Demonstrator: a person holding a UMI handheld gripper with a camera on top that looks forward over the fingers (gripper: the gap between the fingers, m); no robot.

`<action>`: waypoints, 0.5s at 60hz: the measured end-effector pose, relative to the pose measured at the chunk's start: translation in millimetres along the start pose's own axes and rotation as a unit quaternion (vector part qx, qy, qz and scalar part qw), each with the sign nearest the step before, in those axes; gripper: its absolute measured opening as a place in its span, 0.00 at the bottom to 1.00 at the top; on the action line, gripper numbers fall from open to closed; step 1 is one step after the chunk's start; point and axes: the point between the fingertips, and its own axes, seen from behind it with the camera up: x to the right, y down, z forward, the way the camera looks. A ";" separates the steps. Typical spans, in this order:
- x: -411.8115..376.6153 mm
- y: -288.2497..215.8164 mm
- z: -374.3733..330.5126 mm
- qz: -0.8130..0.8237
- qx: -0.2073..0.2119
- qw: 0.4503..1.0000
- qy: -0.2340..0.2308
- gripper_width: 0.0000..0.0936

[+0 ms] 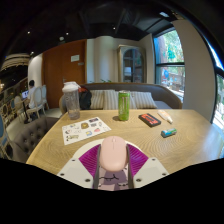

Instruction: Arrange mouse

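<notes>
A smooth, rounded pale pink computer mouse with a matte plastic shell sits clamped between the tongs, whose magenta pads press on both its flanks (no gap shows at either side). It hangs over the near edge of the light wooden surface, grain running lengthwise. From the mouse, at twelve o'clock stands a translucent green plastic tumbler; at eleven o'clock lies a flat white printed sheet, and beyond it a clear lidded jug. At one o'clock lie a dark rectangular box and a small teal block. Behind, a striped sofa faces a bright window.
</notes>
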 end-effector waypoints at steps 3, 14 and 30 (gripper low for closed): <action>-8.5 10.6 7.4 -0.001 -0.018 1.000 -0.007 0.42; -10.9 51.1 29.1 0.028 -0.082 0.996 -0.002 0.42; -9.9 58.9 32.6 -0.006 -0.089 0.996 -0.006 0.61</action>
